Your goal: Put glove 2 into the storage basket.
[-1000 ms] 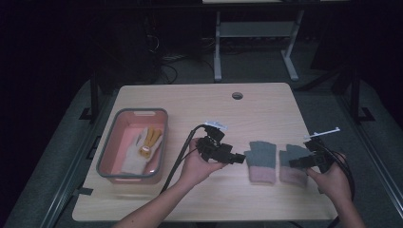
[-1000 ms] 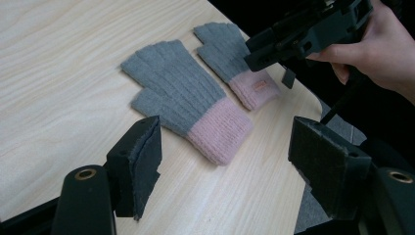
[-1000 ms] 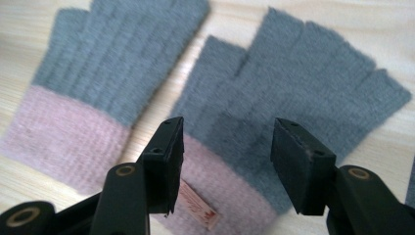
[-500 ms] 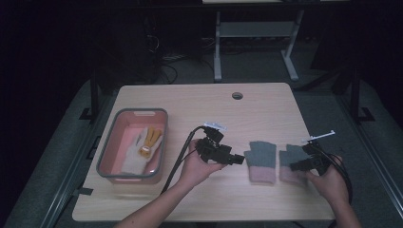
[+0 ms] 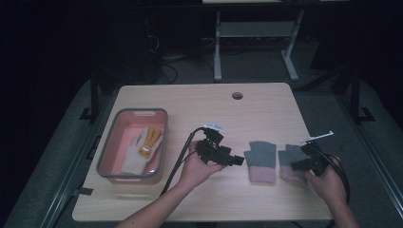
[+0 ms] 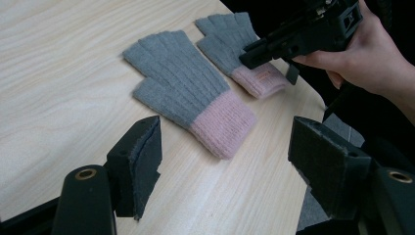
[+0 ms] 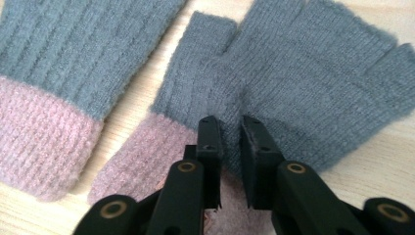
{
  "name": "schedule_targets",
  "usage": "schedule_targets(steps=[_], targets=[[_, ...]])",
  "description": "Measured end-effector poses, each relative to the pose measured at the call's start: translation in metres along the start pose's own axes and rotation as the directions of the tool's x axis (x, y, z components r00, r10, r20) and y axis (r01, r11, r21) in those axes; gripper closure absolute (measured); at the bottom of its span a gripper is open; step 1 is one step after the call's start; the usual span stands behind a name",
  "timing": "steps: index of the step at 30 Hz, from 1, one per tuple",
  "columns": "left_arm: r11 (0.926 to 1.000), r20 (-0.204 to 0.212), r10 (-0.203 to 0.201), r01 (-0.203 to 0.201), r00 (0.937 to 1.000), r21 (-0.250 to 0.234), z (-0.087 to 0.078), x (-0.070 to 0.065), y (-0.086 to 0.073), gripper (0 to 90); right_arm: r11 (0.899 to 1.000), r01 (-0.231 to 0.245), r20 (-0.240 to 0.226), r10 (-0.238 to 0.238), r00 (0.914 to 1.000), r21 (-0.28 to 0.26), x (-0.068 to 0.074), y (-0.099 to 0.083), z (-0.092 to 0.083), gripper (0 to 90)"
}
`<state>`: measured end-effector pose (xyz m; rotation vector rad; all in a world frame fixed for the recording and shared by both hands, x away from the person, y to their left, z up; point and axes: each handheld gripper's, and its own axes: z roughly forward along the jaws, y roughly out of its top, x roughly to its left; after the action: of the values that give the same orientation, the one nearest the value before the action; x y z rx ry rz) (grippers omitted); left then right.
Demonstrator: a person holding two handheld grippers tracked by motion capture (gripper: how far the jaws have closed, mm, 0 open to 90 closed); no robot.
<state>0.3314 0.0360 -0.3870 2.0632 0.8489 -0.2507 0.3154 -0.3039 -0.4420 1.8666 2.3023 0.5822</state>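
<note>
While lying flat on the table [image 5: 199,99], right of the pink bin [image 5: 107,152] holding a white glove [image 5: 135,156]: two grey gloves, pink cuffs toward the person, fingers pointing away. Left gripper [image 5: 236,161] released, jaws wide, just left of the near glove [image 5: 260,159]. Right gripper [image 5: 297,165] just closed, pinching a fold of the far glove [image 5: 289,156] above its cuff.

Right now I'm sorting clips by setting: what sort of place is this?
Probably a lab or workshop set up for recording. A plain wooden table with a cable hole stands in a dark room, a metal frame and loose cables on the floor behind it.
</note>
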Motion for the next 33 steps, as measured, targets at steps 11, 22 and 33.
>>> schedule_targets(steps=[11,22,33], targets=[[1.0,-0.009,-0.001,0.001,1.0,-0.007,-0.003,0.004,0.001,28.8,1.0,0.003,-0.031,-0.003,0.9995,0.003,-0.004,0.002,-0.004,83.5],[1.0,-0.014,-0.001,0.001,0.9999,-0.006,-0.004,0.005,0.001,28.8,1.0,0.004,-0.031,-0.004,0.9995,-0.005,-0.004,0.001,-0.014,83.8],[1.0,-0.02,-0.003,0.003,0.9998,-0.007,-0.007,0.006,-0.001,28.8,0.999,0.03,-0.038,-0.031,0.9988,-0.045,0.01,0.009,-0.035,83.8]])
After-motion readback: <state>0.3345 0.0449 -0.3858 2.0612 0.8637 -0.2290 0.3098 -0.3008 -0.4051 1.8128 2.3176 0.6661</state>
